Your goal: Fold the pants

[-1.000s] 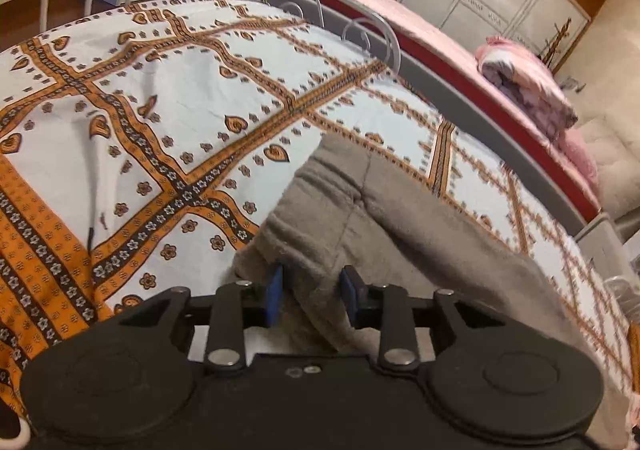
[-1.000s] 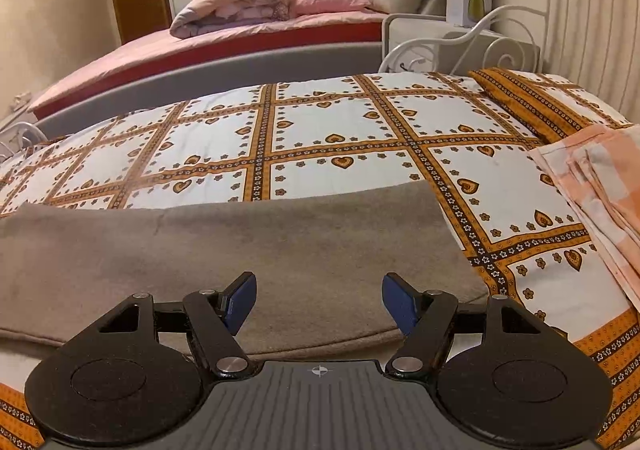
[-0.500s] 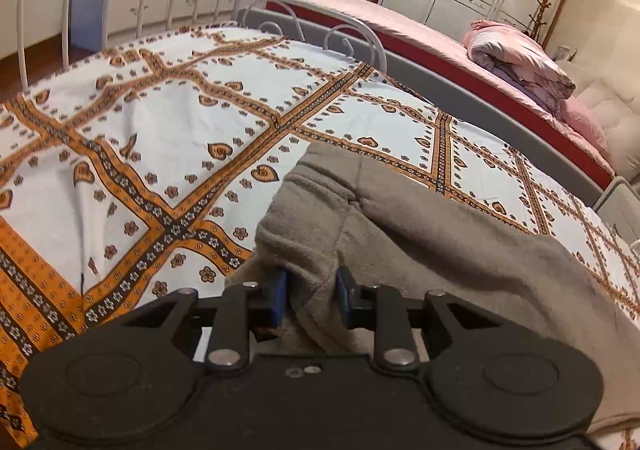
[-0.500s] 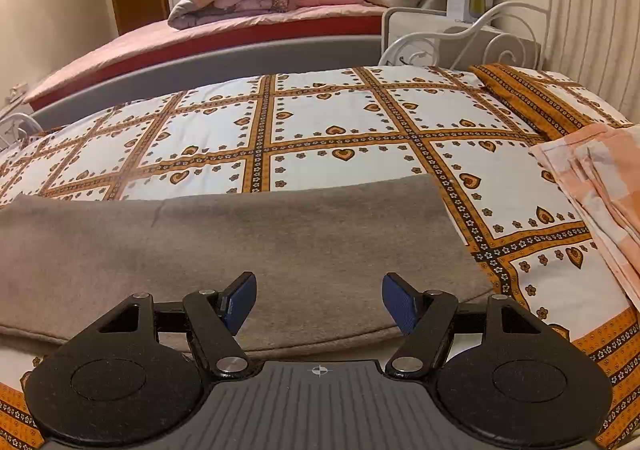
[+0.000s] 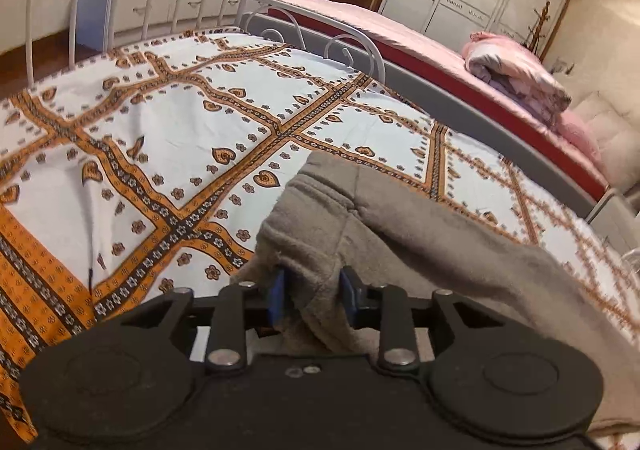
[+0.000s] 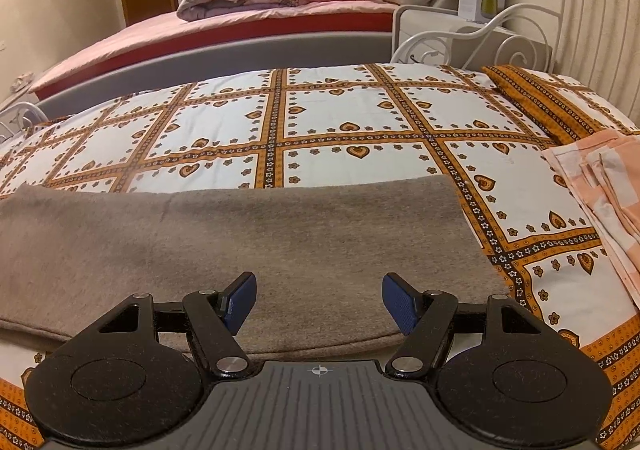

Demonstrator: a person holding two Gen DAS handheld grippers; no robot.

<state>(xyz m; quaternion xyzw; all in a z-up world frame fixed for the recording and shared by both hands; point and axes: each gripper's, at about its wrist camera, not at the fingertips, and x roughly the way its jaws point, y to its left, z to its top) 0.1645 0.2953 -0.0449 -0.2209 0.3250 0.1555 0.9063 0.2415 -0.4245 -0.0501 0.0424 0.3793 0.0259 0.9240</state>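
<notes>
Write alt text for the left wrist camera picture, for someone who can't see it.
The left gripper, its blue-padded fingers opening, has a bunched fold of grey-brown fleece pants between them. The pants lie on a white bedspread with orange heart-patterned bands; a pink-covered bed stands beyond.

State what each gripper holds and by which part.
Left gripper: its opening fingers have a bunched fold at the end of the grey-brown pants between them. Right gripper: open above the pants, holding nothing.
</notes>
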